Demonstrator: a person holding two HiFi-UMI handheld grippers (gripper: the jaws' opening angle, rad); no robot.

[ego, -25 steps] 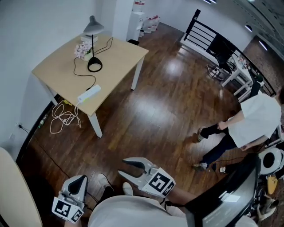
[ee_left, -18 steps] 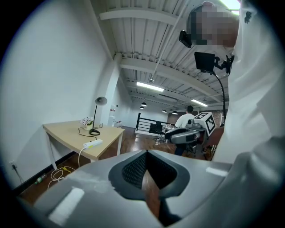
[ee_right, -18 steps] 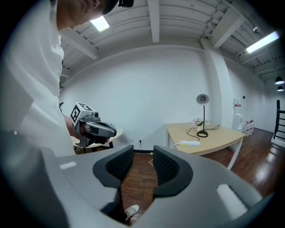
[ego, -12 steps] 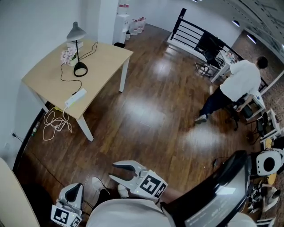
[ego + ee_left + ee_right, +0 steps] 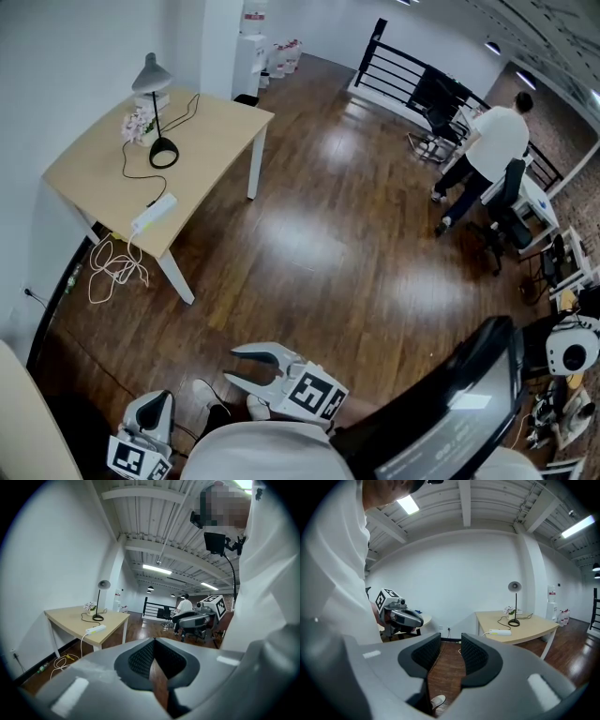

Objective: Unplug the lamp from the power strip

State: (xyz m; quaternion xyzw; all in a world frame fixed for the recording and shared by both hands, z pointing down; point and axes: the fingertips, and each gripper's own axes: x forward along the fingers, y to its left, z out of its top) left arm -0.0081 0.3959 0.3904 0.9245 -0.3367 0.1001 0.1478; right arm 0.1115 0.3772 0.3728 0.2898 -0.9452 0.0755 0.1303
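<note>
A grey desk lamp [image 5: 153,101] stands at the far end of a light wooden table [image 5: 211,141], far from me at the upper left. Its black cord runs to a white power strip [image 5: 153,214] near the table's front edge. From the left gripper view the lamp [image 5: 99,603] and strip [image 5: 95,629] look small at the left. In the right gripper view the lamp [image 5: 514,603] and strip [image 5: 499,632] sit at the right. My right gripper [image 5: 234,367] is open and empty close to my body. My left gripper [image 5: 159,398] is shut, low at the bottom left.
White cable loops [image 5: 112,267] lie on the wooden floor under the table's near corner. A person [image 5: 487,141] in a white shirt walks near desks and a chair at the far right. A black railing [image 5: 403,66] stands at the back. A dark monitor edge [image 5: 450,412] is beside me.
The view has swung, so the table now sits further left and up. The person at the right has walked away toward the far desks. Both grippers stay low near my body.
</note>
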